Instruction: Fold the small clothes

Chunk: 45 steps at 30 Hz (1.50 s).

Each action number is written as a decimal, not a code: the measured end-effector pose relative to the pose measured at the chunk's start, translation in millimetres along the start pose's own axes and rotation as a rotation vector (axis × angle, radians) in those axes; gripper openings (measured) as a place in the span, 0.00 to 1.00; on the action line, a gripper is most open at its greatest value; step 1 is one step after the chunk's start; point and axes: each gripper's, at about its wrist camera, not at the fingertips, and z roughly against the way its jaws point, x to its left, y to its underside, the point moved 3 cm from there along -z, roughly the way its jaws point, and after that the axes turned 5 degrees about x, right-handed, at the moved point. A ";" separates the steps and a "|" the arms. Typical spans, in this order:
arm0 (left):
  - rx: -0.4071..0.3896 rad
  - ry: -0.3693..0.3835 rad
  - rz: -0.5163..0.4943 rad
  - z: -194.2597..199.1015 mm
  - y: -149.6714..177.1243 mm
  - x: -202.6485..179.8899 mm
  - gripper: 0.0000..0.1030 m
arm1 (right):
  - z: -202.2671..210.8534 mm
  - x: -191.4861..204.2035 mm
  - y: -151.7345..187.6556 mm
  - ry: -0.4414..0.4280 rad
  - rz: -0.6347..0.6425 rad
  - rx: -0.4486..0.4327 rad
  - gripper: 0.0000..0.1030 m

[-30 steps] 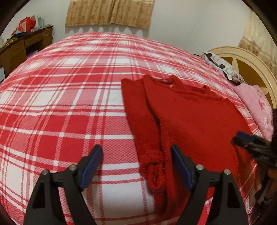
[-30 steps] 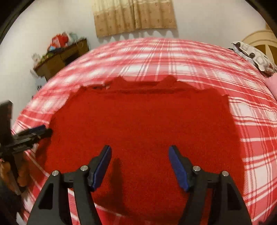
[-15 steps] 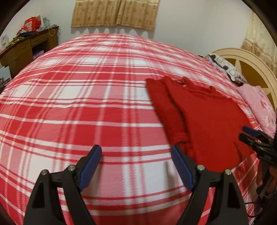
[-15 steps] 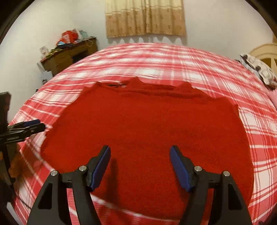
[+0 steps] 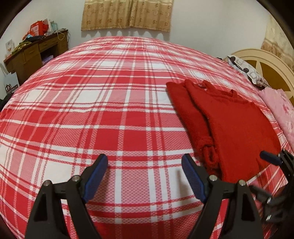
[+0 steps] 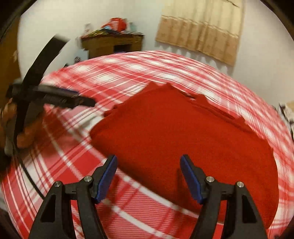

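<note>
A red knit sweater lies flat on the red and white plaid bed, its left sleeve folded along the body. My left gripper is open and empty, over bare bedspread to the left of the sweater. My right gripper is open and empty, just above the sweater's near hem; that view is blurred by motion. The right gripper also shows at the right edge of the left wrist view, and the left gripper at the left of the right wrist view.
A wooden desk with clutter stands at the far left by the wall. A pink pillow, a patterned pillow and a cream headboard are at the right. A tan curtain hangs on the back wall.
My left gripper has moved left, off the sweater, so the sweater now sits at the right of its view. My right gripper has pulled back and turned; its view is now tilted and blurred.
</note>
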 end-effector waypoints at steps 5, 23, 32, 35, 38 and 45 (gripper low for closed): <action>0.011 -0.001 0.001 -1.9 1.4 2.9 0.82 | -10.9 27.1 -6.2 0.026 0.095 0.003 0.69; 0.017 0.033 -0.007 -11.5 -10.8 1.2 0.82 | -30.6 44.4 -20.1 0.126 0.146 -0.007 0.69; 0.005 0.261 0.066 -26.0 -49.3 -11.4 0.83 | -36.2 51.0 -21.4 0.143 0.178 0.004 0.57; 0.007 0.313 0.073 -32.8 -58.7 -22.2 0.83 | -37.6 50.9 -21.7 0.141 0.175 0.008 0.57; 0.025 0.340 0.069 -42.1 -64.6 -33.2 0.83 | -38.7 49.3 -21.7 0.133 0.166 0.013 0.57; 0.076 0.388 0.063 -65.6 -72.5 -51.7 0.83 | -42.3 46.9 -22.4 0.132 0.157 0.015 0.57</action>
